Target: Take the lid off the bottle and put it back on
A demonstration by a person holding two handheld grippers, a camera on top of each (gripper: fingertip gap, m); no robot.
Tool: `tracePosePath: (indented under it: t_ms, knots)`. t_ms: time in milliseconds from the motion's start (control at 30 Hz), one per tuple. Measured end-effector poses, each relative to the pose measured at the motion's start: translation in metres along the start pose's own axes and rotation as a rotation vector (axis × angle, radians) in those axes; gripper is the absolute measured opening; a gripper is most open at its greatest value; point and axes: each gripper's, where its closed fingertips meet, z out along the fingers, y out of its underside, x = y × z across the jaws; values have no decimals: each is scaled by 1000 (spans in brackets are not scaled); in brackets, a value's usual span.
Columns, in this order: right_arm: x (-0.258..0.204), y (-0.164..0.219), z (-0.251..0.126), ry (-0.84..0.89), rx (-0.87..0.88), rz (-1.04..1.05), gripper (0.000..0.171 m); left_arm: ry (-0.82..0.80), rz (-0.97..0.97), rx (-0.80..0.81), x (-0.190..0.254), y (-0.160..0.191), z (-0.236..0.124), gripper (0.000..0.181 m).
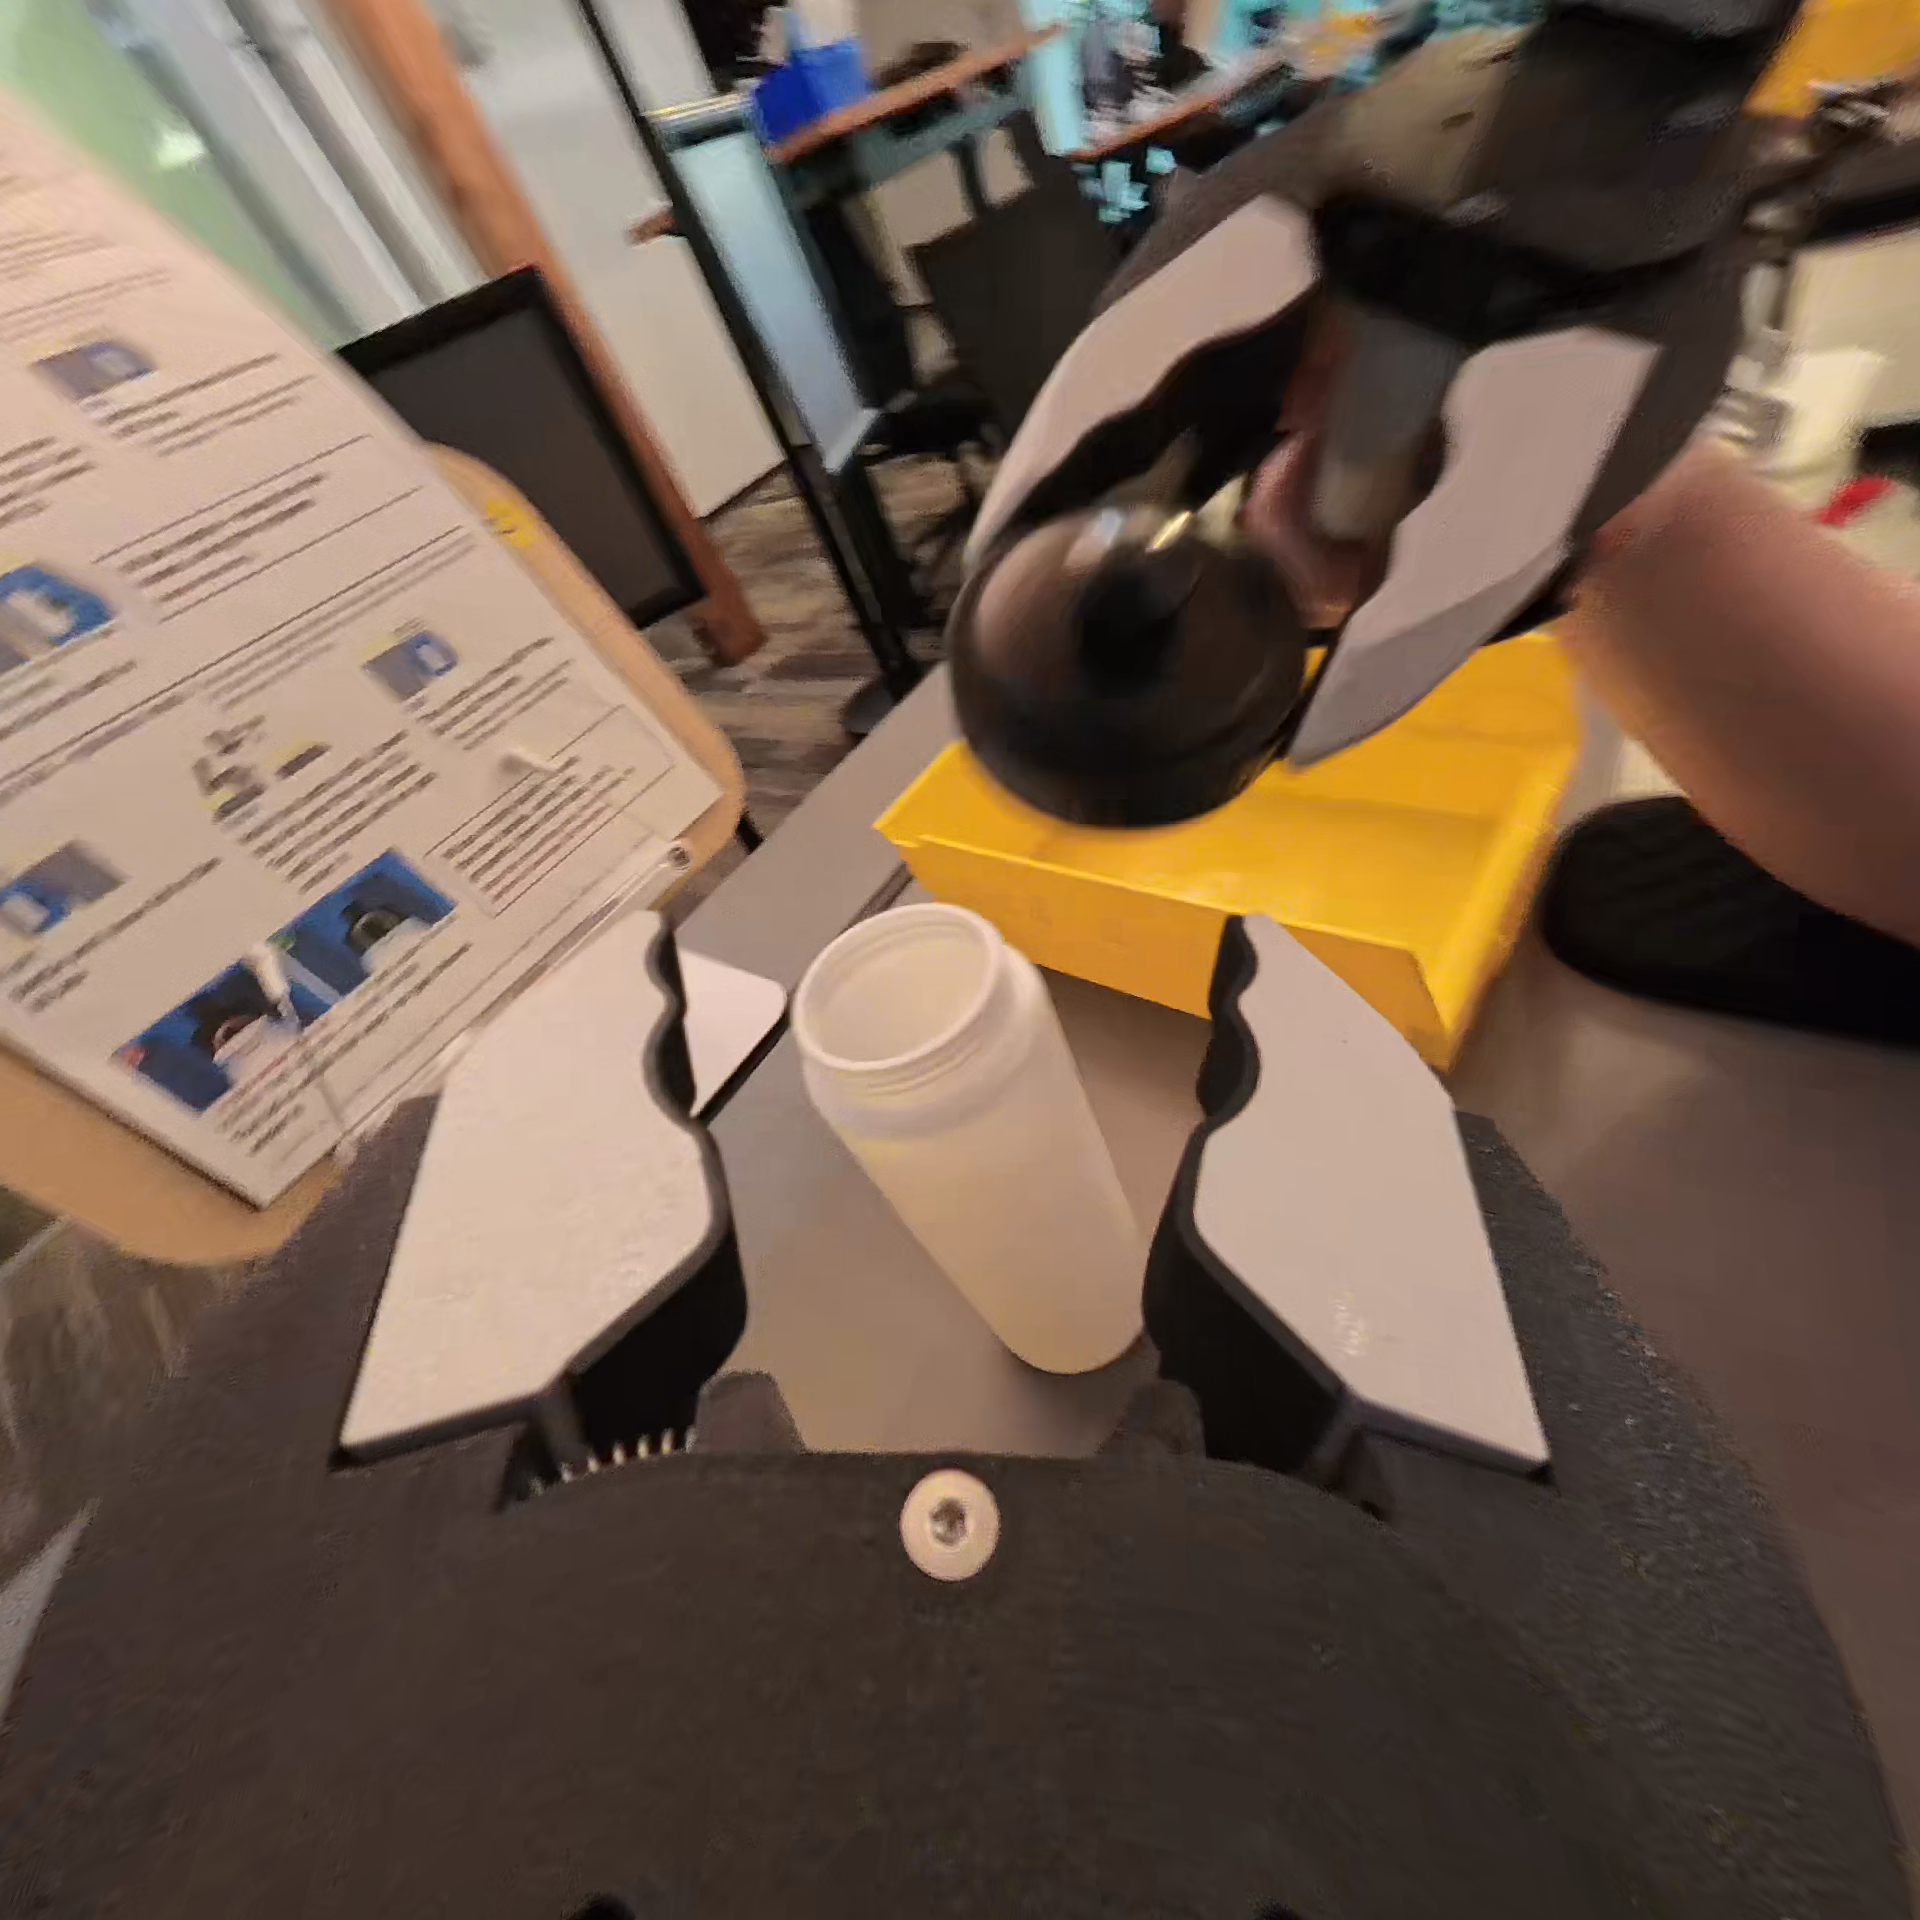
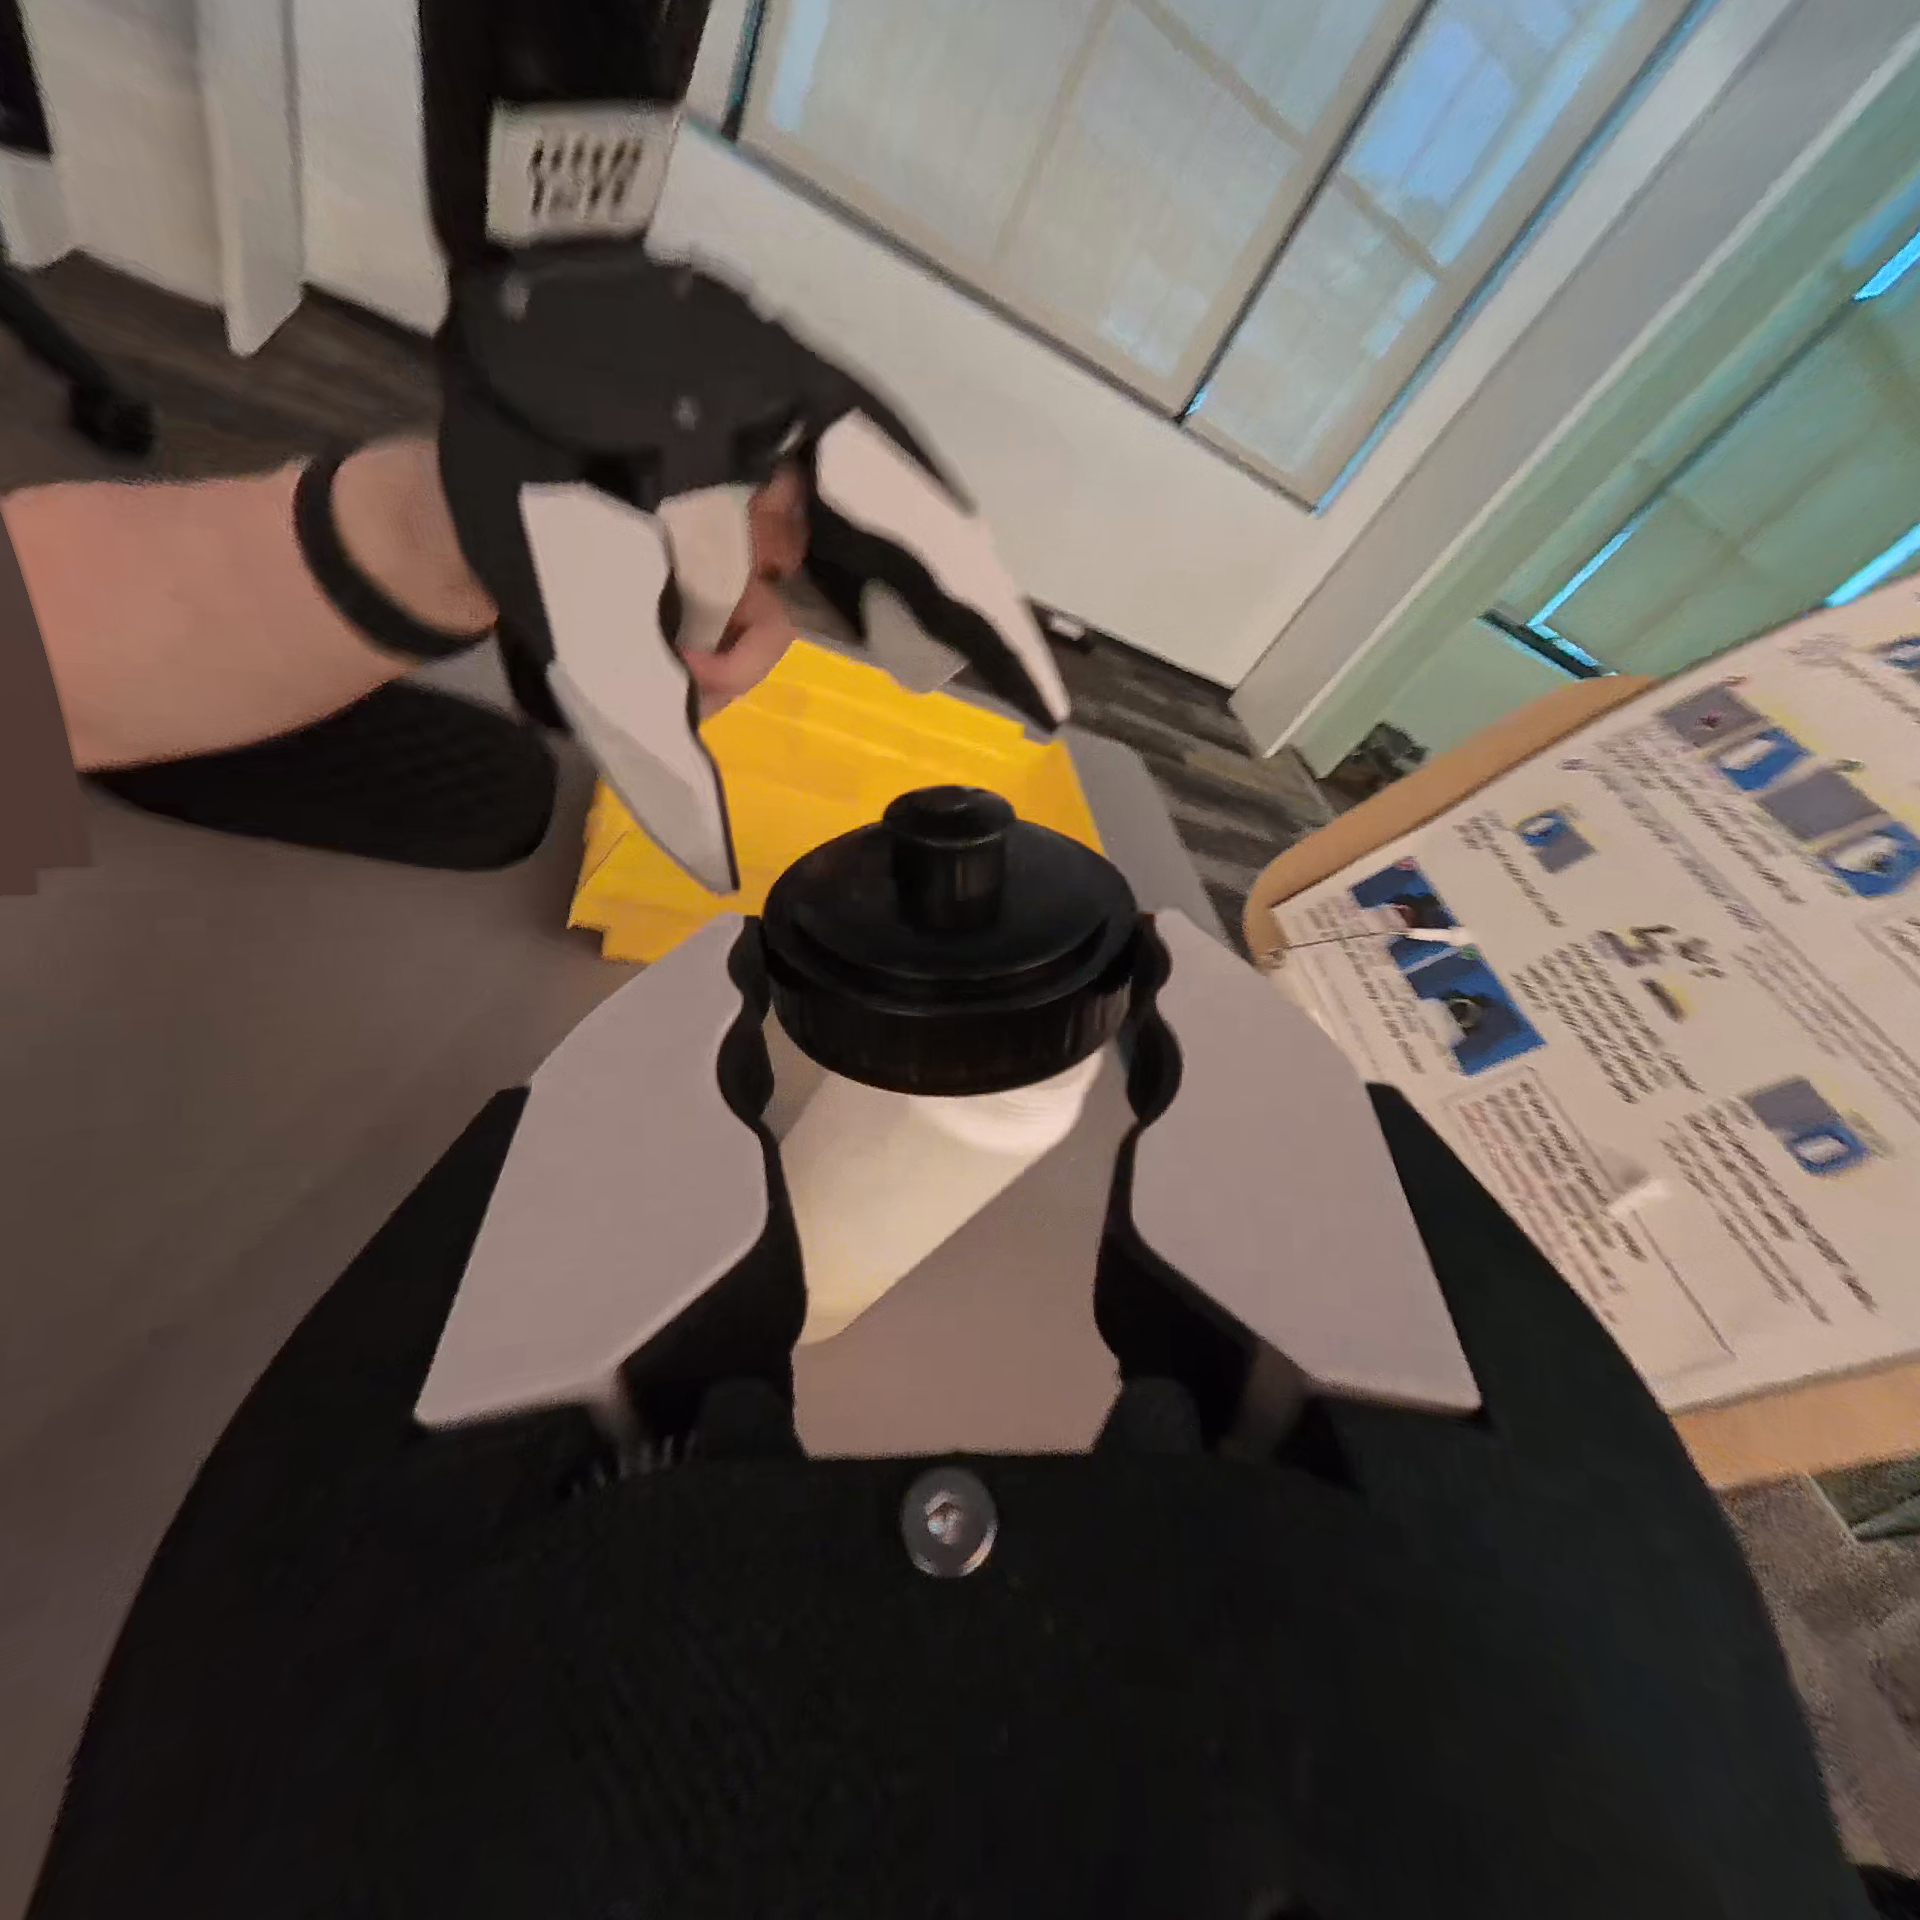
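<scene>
Black domed screw lid (image 2: 943,961) sits clamped in the right gripper (image 2: 943,997); only the left wrist view shows the white plastic bottle's (image 1: 966,1132) open mouth at 12 o'clock between the spread-apart left gripper (image 1: 951,1023) fingers

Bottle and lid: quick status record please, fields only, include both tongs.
bottle: white bottle, mouth open, standing on the grey table
lid: black lid, off the bottle, held in the air
right tongs: right tongs shut on the lid's rim
left tongs: left tongs open, one finger on either side of the bottle, no contact seen
behind: yellow tray
side: instruction board
task stage: lid removed, not yet back on
</scene>
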Motion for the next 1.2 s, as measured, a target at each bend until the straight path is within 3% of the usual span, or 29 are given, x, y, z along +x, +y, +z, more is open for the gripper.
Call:
tracePosePath:
  t_ms: [100, 167, 300, 400, 600, 767, 867, 1200]
  knots:
    - [27, -13, -22, 116, 102, 71, 68, -184, -139, -37, -24, 26, 16, 112]
    - [41, -19, -34, 180, 156, 108, 68, -224, -218, -11, -26, 41, 28, 119]
    - [57, -28, -49, 259, 264, 154, 68, -264, -298, 66, -17, 63, 47, 118]
    - [61, -28, -49, 270, 304, 181, 68, -295, -249, 81, -9, 72, 57, 117]
    - [53, 0, -10, 164, 245, 312, 68, -263, -237, 158, 4, 86, 67, 95]
    - [30, 18, 27, -44, 267, 481, 68, -202, -311, 150, 5, 98, 79, 98]
    - [31, 36, 40, -27, 211, 529, 68, -145, -303, 154, 9, 97, 84, 86]
    - [22, 63, 56, -75, 132, 503, 68, -121, -338, 152, 8, 99, 83, 86]
